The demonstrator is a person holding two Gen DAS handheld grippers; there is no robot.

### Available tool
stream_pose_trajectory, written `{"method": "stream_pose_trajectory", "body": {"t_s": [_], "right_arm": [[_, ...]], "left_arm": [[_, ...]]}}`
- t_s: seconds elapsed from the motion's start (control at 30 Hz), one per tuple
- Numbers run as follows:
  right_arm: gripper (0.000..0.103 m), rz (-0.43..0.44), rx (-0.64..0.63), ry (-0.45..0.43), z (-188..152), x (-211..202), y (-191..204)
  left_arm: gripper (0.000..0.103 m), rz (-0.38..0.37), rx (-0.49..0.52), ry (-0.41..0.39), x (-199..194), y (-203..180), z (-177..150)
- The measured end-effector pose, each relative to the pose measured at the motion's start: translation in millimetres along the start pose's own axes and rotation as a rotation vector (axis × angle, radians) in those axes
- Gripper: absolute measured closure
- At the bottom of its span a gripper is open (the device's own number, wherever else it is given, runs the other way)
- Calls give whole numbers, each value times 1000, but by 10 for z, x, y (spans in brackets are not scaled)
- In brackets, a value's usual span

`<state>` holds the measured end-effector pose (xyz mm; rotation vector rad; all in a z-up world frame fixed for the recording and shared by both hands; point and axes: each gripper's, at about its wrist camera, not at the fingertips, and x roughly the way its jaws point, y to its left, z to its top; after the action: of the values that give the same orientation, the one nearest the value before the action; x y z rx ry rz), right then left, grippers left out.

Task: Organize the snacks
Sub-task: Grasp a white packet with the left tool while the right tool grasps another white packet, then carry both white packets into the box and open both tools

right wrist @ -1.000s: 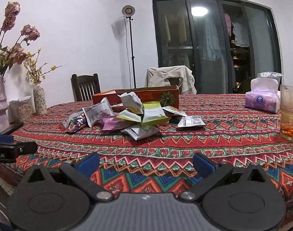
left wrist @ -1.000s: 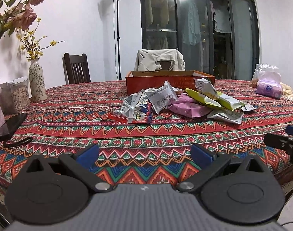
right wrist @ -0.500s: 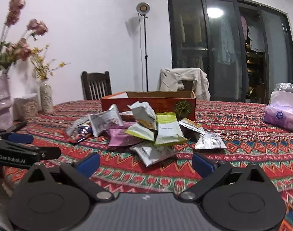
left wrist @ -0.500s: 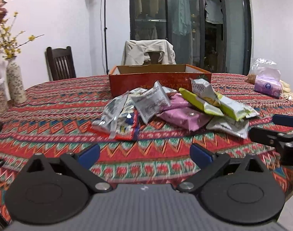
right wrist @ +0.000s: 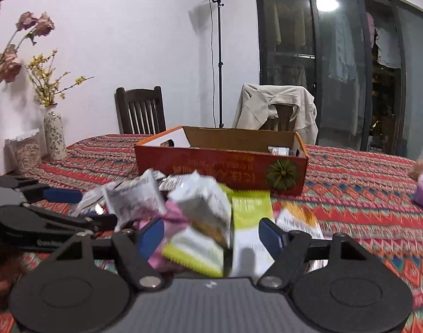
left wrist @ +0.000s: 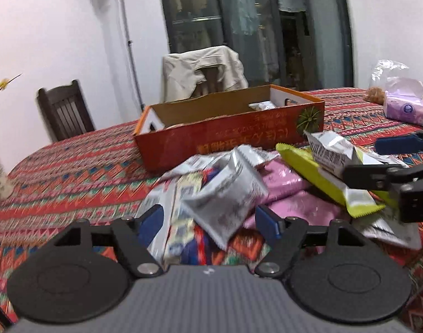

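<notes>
A pile of snack packets lies on the patterned tablecloth before an open orange cardboard box (left wrist: 233, 136), which also shows in the right wrist view (right wrist: 219, 168). My left gripper (left wrist: 210, 222) is open, its jaws on either side of a silver packet (left wrist: 225, 197) at the pile's left side. My right gripper (right wrist: 211, 234) is open around a white and yellow-green packet (right wrist: 203, 213); it also shows at the right of the left wrist view (left wrist: 392, 161). Pink packets (left wrist: 283, 180) and a yellow-green packet (left wrist: 322, 183) lie between. A packet (left wrist: 262, 106) lies inside the box.
A purple tissue pack (left wrist: 405, 108) sits at the far right of the table. Vases with flowers (right wrist: 54, 133) and a jar (right wrist: 25, 152) stand at the far left. Two chairs (right wrist: 140, 113) stand behind the table, one draped with a beige jacket (right wrist: 275, 108).
Both grippers have moved forward over the table to the snack pile; the pile and box now loom much closer. Both jaws stay open.
</notes>
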<state>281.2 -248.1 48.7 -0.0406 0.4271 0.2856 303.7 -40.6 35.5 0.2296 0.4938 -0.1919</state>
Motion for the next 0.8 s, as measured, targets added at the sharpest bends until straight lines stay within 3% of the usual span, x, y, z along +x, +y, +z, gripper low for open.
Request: {"method": "stream_pose_trajectory", "body": {"t_s": [0.13, 0.2, 0.33, 0.57, 0.8], "right_arm": [[42, 19, -32, 38, 115, 255, 11], [57, 35, -40, 70, 119, 364, -2], [62, 50, -24, 86, 128, 466, -41], [65, 88, 11, 77, 163, 406, -106], [65, 104, -1, 22, 254, 100, -101]], "left_arm": [[28, -57, 42, 31, 244, 2, 82], [39, -73, 53, 40, 345, 5, 120], [61, -133, 77, 19, 352, -6, 151], [62, -165, -9, 58, 233, 51, 208], [62, -179, -75, 7, -208, 115, 251]]}}
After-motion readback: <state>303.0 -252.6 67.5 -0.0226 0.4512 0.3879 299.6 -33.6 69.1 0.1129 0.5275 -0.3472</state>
